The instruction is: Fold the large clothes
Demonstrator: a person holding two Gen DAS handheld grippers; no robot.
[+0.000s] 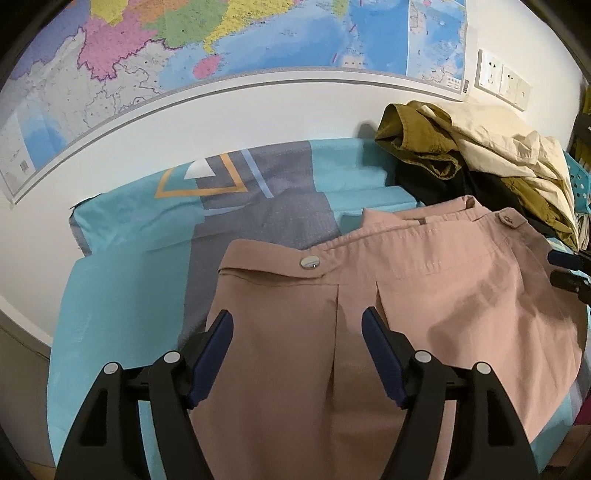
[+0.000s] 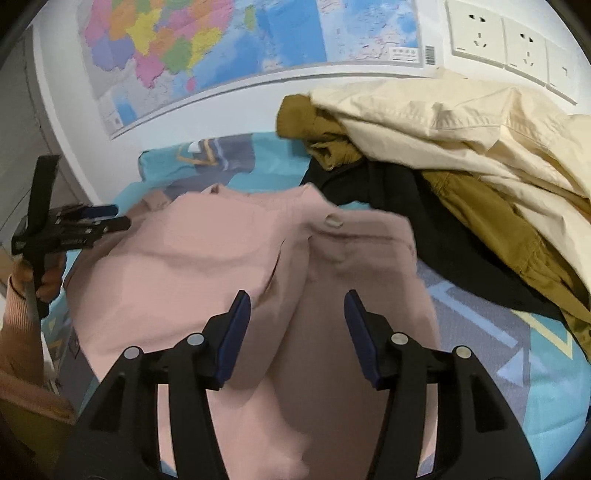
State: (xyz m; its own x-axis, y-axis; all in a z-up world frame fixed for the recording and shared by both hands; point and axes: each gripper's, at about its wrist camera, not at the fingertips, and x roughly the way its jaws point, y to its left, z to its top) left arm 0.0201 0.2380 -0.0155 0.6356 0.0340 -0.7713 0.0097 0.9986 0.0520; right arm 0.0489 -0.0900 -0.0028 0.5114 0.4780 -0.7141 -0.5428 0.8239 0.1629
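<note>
Pink garment [image 1: 424, 295] spread flat on patterned bedsheet [image 1: 122, 266], waistband toward the wall map [image 1: 221, 40], left gripper [image 1: 297, 332] wide apart above it, nothing held, right gripper [image 2: 297, 314] parted, empty, clothes pile [image 1: 480, 155] beyond the waistband

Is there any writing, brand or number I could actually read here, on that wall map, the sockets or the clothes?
None can be read.
Colourful wall map: place names and the legend box with a barcode are too small and blurred.
White wall sockets: no lettering shows.
Pink pleated garment: its round metal button shows no legible marking.
Beige, olive and black clothes pile: no labels visible.
</note>
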